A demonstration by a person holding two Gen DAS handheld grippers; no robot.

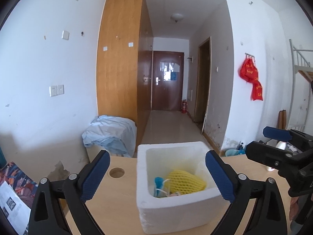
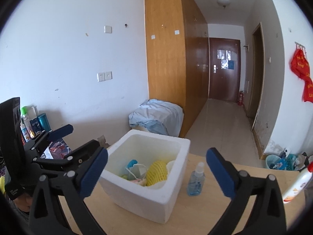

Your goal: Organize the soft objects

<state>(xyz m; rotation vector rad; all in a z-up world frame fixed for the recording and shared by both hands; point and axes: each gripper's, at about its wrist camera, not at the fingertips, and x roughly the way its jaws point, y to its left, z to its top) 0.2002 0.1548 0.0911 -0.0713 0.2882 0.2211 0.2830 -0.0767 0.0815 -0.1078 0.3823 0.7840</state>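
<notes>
A white foam box (image 1: 172,209) (image 2: 140,192) stands on the wooden table. Inside lie a yellow foam net sleeve (image 1: 185,182) (image 2: 157,173), a blue-and-white face mask (image 1: 160,186) (image 2: 136,169) and other small soft items. My left gripper (image 1: 157,176) is open and empty, its jaws spread to either side of the box; it also shows at the left of the right wrist view (image 2: 64,137). My right gripper (image 2: 156,172) is open and empty, above the box's near side; it shows at the right of the left wrist view (image 1: 262,141).
A clear blue spray bottle (image 2: 195,182) stands right of the box. A white bottle (image 2: 297,184) is at the table's right edge. The table has a round cable hole (image 1: 117,172). Bottles and cans (image 2: 33,123) stand at the left wall. A blue-sheeted box (image 1: 111,135) sits beyond the table.
</notes>
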